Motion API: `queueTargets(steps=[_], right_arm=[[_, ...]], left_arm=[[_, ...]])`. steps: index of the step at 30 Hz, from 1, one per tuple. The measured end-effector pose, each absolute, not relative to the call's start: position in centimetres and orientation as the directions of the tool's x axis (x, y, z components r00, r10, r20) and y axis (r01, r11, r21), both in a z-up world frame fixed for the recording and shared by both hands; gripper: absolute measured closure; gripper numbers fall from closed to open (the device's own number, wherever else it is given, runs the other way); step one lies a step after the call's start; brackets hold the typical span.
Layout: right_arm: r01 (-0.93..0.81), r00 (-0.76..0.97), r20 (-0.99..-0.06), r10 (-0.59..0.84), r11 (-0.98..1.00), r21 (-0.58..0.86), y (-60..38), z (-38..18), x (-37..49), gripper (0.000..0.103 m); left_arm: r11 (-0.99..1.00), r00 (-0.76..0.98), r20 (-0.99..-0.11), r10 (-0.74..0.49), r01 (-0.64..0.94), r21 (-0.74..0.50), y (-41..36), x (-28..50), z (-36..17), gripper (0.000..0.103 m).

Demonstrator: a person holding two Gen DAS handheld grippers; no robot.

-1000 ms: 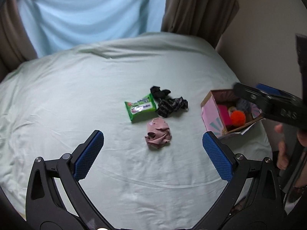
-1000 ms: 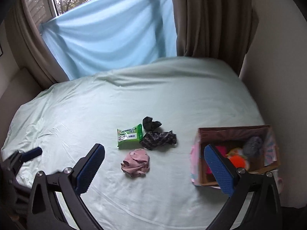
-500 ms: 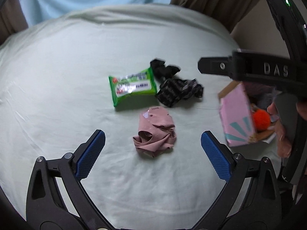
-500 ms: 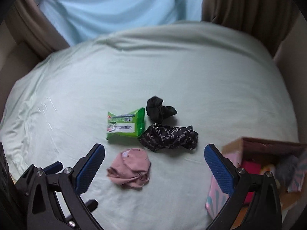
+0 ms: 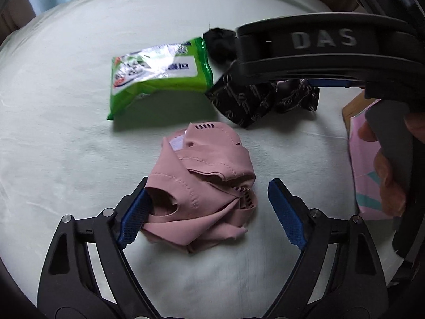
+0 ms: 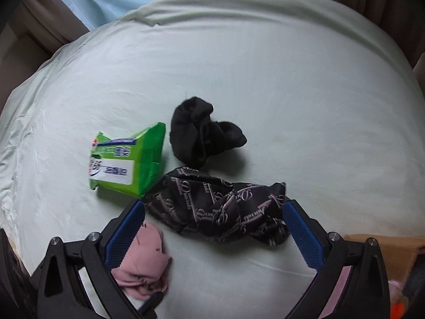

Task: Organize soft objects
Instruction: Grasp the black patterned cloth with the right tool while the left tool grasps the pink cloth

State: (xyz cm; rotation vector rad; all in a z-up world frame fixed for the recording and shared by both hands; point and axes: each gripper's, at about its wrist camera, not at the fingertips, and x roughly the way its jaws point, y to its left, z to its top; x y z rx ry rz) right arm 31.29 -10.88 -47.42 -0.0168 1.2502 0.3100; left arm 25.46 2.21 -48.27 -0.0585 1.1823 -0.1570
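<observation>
A crumpled pink cloth [image 5: 207, 180] lies on the pale green bed sheet [image 5: 66, 146] between the fingers of my left gripper [image 5: 209, 215]. Its jaws are closing: the left pad touches the cloth, the right pad stands a little apart. A black cloth with a pink pattern [image 6: 217, 207] lies between the fingers of my right gripper [image 6: 213, 228], which is open, its right pad at the cloth's end. The pink cloth [image 6: 143, 268] shows behind its left finger. In the left wrist view the patterned cloth [image 5: 252, 101] lies partly under the right tool's black body [image 5: 318, 53].
A green wipes pack [image 6: 127, 162] and a balled black sock [image 6: 202, 130] lie just beyond the cloths. A pink cardboard box [image 5: 372, 164] with soft things stands at the right, beside a hand [image 5: 390, 175]. Curtains [image 6: 66, 5] hang behind the bed.
Both grippers have come down close to the bed. The left now straddles the pink cloth with narrower jaws. The right now straddles the patterned cloth.
</observation>
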Motion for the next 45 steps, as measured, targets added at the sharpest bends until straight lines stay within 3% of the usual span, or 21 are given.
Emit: queueTargets(steps=[3,9,14,21,23,28,45], right_arm=[[-0.234,0.274,-0.939,0.206,0.962,0.143,-10.8,-48.3,31.7,0.0],[-0.252,0.27,-0.947,0.172,0.962,0.103,-10.1,-49.4,31.9,0.002],[-0.29,0.28,-0.951,0.13,0.956,0.045,-9.3,-49.9,31.7,0.013],[-0.305,0.307,-0.943,0.126,0.952,0.029,-9.1,-49.6,30.1,0.04],[-0.302,0.312,-0.94,0.139,0.952,0.04,-9.2,-49.4,29.7,0.049],[-0.295,0.314,-0.935,0.163,0.953,0.067,-9.5,-48.4,28.9,0.058],[-0.285,0.462,-0.865,0.194,0.956,0.062,-9.9,-35.2,23.5,0.059]], left_arm=[[0.989,0.349,-0.925,-0.148,0.071,-0.132,2.0,25.9,-49.5,0.018],[0.992,0.346,-0.931,-0.119,0.069,-0.101,1.9,26.3,-50.5,0.032],[0.994,0.351,-0.931,-0.096,0.074,-0.075,1.7,26.4,-50.8,0.046],[0.993,0.361,-0.925,-0.117,0.054,-0.105,2.4,26.7,-50.6,0.063],[0.992,0.359,-0.925,-0.123,0.047,-0.113,2.5,26.8,-50.7,0.063],[0.992,0.365,-0.922,-0.129,0.035,-0.125,2.9,26.9,-49.8,0.064],[0.991,0.521,-0.843,-0.131,0.032,-0.133,7.1,23.5,-37.1,0.064]])
